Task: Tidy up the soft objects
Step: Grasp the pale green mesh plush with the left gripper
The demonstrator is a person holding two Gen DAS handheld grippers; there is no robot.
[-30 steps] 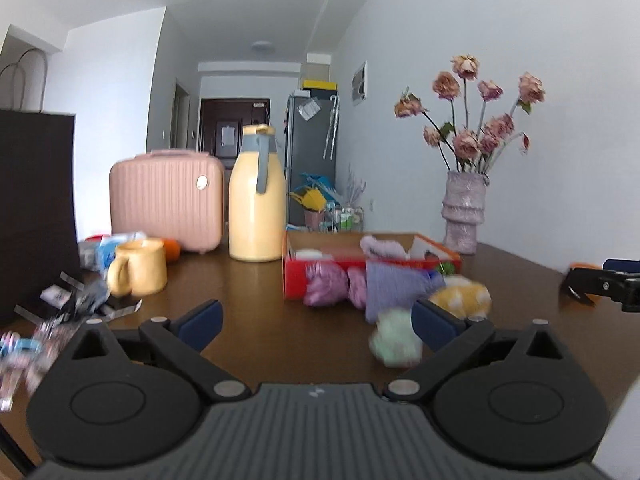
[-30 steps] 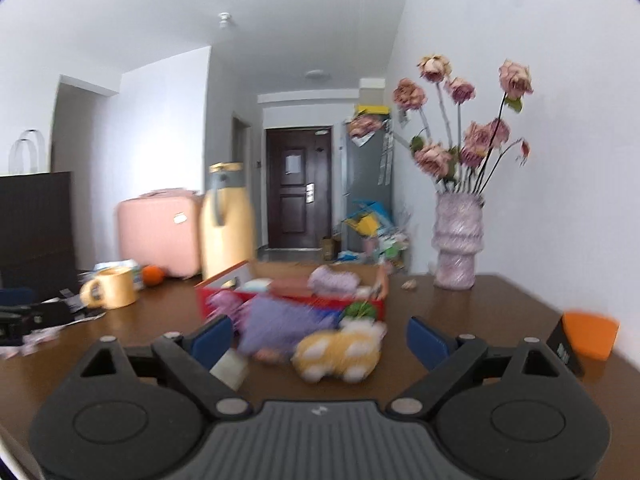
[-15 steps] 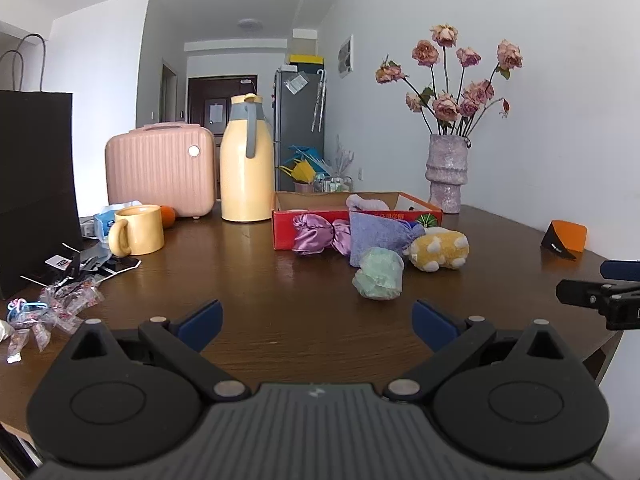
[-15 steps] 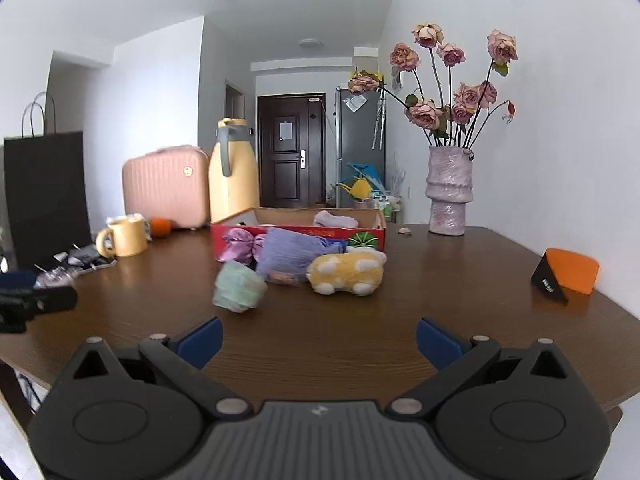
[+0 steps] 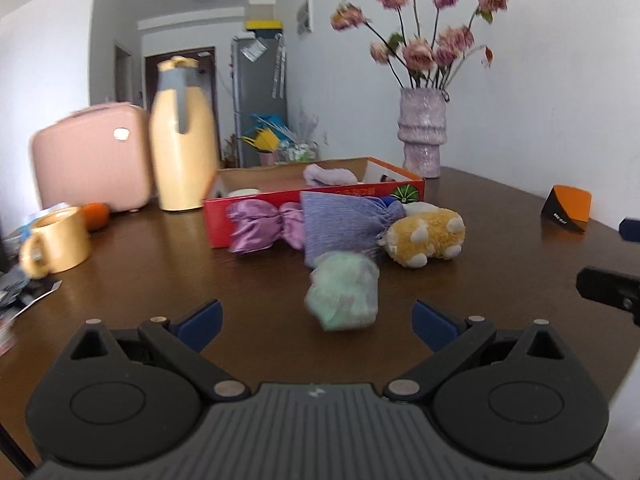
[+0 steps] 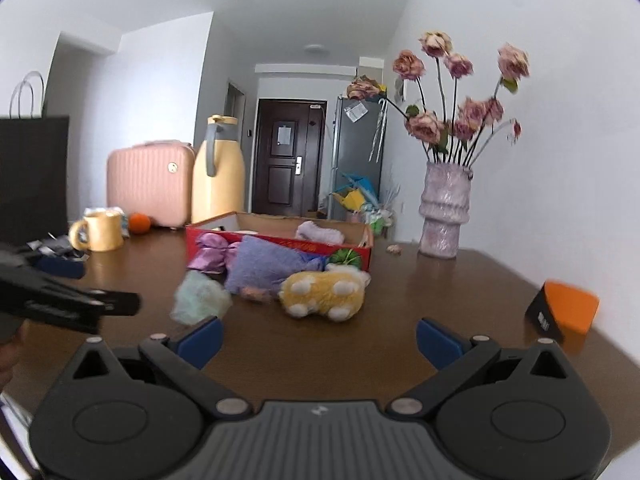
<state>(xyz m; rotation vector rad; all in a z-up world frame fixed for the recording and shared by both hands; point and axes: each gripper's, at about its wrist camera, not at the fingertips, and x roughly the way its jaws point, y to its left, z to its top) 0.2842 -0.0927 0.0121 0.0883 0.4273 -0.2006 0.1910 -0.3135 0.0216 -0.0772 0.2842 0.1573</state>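
A pale green soft bundle (image 5: pixel 344 290) lies on the brown table just ahead of my open left gripper (image 5: pixel 316 320); it also shows in the right wrist view (image 6: pixel 200 298). Behind it lie a lavender pouch (image 5: pixel 344 222), a shiny purple bow-shaped bundle (image 5: pixel 260 226) and a yellow plush toy (image 5: pixel 428 236). A red cardboard box (image 5: pixel 256 206) behind them holds a light purple soft item (image 5: pixel 330 174). My right gripper (image 6: pixel 318 338) is open and empty, a short way in front of the yellow plush (image 6: pixel 324 290).
A yellow thermos (image 5: pixel 182 136), pink suitcase (image 5: pixel 90 158), yellow mug (image 5: pixel 56 242) and an orange (image 5: pixel 96 216) stand at left. A vase of dried roses (image 5: pixel 424 132) stands at back right. An orange-black wedge (image 6: pixel 564 312) sits at right. Wrappers (image 5: pixel 16 292) lie by the left edge.
Both grippers have moved forward toward the pile of soft things, which now look larger and closer. Both stay open. The soft things have not moved.
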